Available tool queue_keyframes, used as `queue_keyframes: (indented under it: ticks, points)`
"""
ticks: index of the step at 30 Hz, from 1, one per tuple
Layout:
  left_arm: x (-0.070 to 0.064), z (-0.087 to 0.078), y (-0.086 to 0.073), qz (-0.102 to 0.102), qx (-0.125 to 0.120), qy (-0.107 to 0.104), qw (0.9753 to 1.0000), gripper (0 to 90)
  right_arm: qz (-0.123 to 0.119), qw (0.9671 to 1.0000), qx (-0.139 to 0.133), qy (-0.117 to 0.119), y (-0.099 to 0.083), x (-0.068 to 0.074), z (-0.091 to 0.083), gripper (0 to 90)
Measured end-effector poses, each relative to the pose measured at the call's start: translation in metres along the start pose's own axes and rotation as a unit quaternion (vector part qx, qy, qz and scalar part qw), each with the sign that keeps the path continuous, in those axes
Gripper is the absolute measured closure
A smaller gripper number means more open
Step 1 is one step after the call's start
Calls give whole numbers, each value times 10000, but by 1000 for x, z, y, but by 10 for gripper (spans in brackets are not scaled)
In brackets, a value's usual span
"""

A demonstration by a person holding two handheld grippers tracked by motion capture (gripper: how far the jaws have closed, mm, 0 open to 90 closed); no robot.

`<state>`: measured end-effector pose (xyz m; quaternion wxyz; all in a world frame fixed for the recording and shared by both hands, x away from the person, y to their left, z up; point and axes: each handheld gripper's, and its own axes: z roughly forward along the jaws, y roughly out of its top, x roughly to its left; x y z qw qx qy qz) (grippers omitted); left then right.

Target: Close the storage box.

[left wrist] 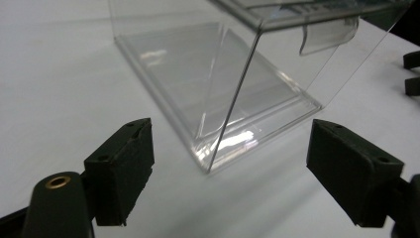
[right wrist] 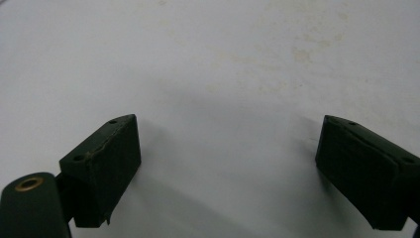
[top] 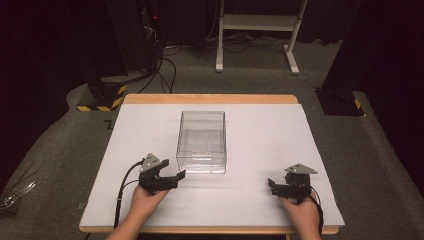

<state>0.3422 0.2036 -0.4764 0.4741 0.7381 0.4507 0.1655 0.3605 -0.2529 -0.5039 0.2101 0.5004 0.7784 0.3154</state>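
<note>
- A clear plastic box (top: 201, 141) is seen standing upright on the white table top (top: 260, 145), roughly at its centre, long side running away from the person.
- The left gripper (top: 176, 176) is held in the left hand (top: 145, 202), low over the table, just beside the box's near-left corner; no contact with the box can be made out in the high view.
- In the left gripper view the jaws are spread wide, with nothing between them but bare table; the box's near corner edge (left wrist: 233, 106) sits ahead of the gap, between the two pads (left wrist: 121, 168).
- A curved clear tab (left wrist: 329, 34) is seen hanging from the box's upper rim in that view.
- The right gripper (top: 272, 185) is held in the right hand (top: 300, 212) at the near-right part of the table, well apart from the box, tips pointed left.
- In the right gripper view (right wrist: 228, 168) its jaws are also wide apart, over bare white surface with faint yellowish stains (right wrist: 302, 52).
- A dark mark, possibly a letter, is seen at the table's far-left edge (top: 107, 124); it can't be read.
- No brand or label is legible on the box or on either gripper.
- Yellow-black hazard tape (top: 102, 106) is seen on a floor stand base beyond the table.
</note>
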Motion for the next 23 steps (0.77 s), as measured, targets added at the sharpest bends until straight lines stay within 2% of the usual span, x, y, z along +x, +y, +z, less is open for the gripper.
queue_keyframes:
  ticks: [2,4,7,10,14,15,17,19,21,23]
  points:
    - [6,-9,-8,77,86,98,9999,189,0,10000,0,-1,0,0,0,103]
    - [8,-12,-10,69,109,114,9999,189,0,10000,-1,-1,0,0,0,103]
    - [18,-23,-22,189,318,274,9989,187,-3,10000,-2,-2,0,0,0,103]
    - [29,-33,-33,330,544,521,9966,182,-2,10000,-1,-2,0,0,0,103]
    - [42,-41,-47,452,825,910,9914,176,-5,10000,-2,-6,0,0,0,103]
    - [45,-42,-49,420,890,944,9907,171,-4,10000,-1,-5,0,0,0,103]
    - [48,-43,-50,282,884,930,9913,158,-16,10000,-4,-5,0,0,0,103]
    - [48,-42,-51,339,910,924,9910,155,-3,10000,-2,-5,0,0,0,103]
    - [44,-39,-51,465,1028,994,9886,147,-12,10000,-4,-4,0,0,0,103]
    - [44,-38,-51,518,1006,1004,9885,160,0,10000,-2,-3,0,0,0,103]
